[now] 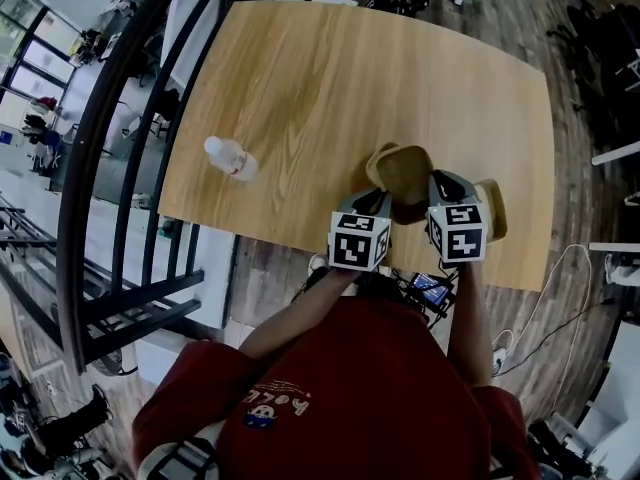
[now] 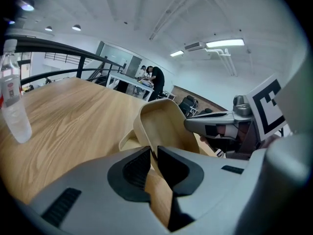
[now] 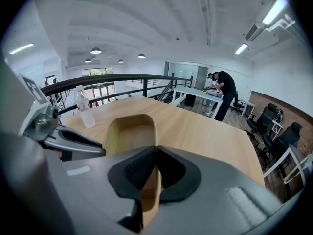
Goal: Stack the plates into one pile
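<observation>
Oblong wooden plate [image 1: 403,171] tilted over table [image 1: 330,78], long axis pointing away from the person, left tool [image 2: 152,153] and right tool [image 3: 155,153] clamping its near rim

Left tool [image 1: 379,204] and right tool [image 1: 441,184] at wooden plates [image 1: 404,169], bottle [image 1: 230,157] aside

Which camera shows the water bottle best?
The right gripper view: the water bottle stands whole and upright on the table. The left gripper view crowds it against the picture's edge; the head view sees it foreshortened from above.
</observation>
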A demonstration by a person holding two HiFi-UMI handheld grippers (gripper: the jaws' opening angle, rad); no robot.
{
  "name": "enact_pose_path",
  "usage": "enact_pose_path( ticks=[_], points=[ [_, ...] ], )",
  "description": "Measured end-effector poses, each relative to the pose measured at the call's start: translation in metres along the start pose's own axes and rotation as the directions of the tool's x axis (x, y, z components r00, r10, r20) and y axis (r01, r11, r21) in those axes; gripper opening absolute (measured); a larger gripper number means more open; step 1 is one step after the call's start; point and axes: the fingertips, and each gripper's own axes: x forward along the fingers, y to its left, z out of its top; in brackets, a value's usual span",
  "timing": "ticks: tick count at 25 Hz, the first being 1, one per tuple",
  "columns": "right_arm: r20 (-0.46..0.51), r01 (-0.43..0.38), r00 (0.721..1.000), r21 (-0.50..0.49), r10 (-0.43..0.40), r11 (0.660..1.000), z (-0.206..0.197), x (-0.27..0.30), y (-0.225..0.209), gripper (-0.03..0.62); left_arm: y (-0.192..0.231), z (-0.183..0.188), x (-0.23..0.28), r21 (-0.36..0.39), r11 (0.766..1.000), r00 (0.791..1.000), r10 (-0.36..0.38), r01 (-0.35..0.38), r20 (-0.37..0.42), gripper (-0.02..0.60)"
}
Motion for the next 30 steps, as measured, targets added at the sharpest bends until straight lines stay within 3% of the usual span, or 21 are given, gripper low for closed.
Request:
enact_pose_path(
  ticks=[7,13,22,30],
  points=[
    [-0.060,-0.121,0.992,-0.124,0.114,0.985,0.005,0.027,-0.016,0.031,-0.018,-0.007,0.014,-0.119,0.990,0.997,0.074,-0.074,0.003,0.051],
    [-0.093,-0.215,0.975,-0.175,0.202,0.961,-0.002,0.047,-0.006,0.031,-0.008,-0.021,0.021,-0.222,0.966,0.991,0.134,-0.135,-0.019,0.051],
    [-0.152,-0.282,0.955,-0.219,0.253,0.934,-0.010,0.066,0.002,0.032,-0.002,-0.032,0.026,-0.331,0.927,0.984,0.177,-0.175,-0.023,0.051],
    [-0.214,-0.321,0.937,-0.226,0.275,0.920,-0.025,0.080,0.002,0.031,0.005,-0.042,0.036,-0.378,0.902,0.977,0.203,-0.211,-0.062,0.049]
  ],
)
